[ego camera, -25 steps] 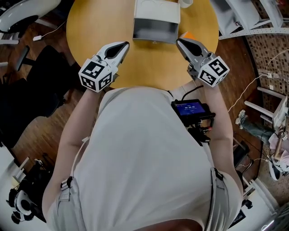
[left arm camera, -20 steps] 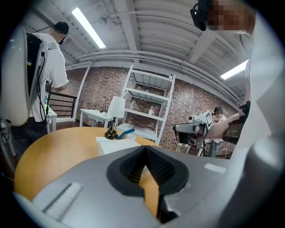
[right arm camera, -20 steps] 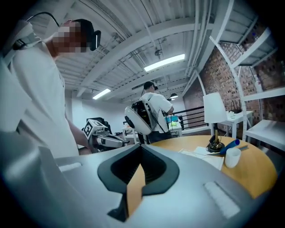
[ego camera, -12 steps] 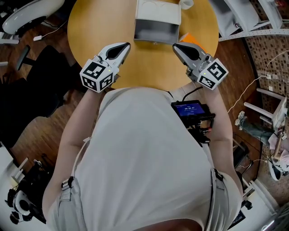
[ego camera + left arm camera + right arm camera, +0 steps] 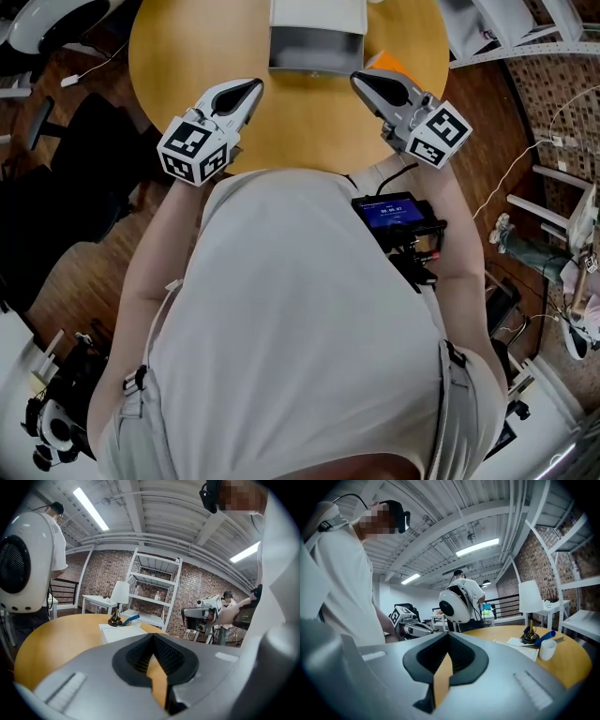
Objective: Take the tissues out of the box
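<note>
The tissue box [image 5: 317, 39] stands near the far edge of the round wooden counter [image 5: 187, 47], about midway between its left and right sides. Its white top faces up and a grey side faces the near edge. Neither view lets me tell whether any tissue sticks out of it.

Both grippers hover over the near part of the counter, well apart from each other and neither touching the box. The left gripper [image 5: 255, 85] is above the near left part and points toward the box's near left corner. The left gripper view shows its jaws closed tip to tip with nothing between them, and only bare counter shows through the slot below the tips. The box [image 5: 123, 632] lies ahead of it, with a small black stand holding a blue object [image 5: 116, 619] behind the box.

The right gripper [image 5: 358, 79] is above the near right part, its tip just short of the box's near right corner and near an orange item [image 5: 392, 64] lying by the box's right side. Its jaws are also fully closed on nothing. In the right gripper view a white cup [image 5: 546, 649] stands toward the counter's far side.

A small screen [image 5: 393, 213] glows blue at the person's chest.
</note>
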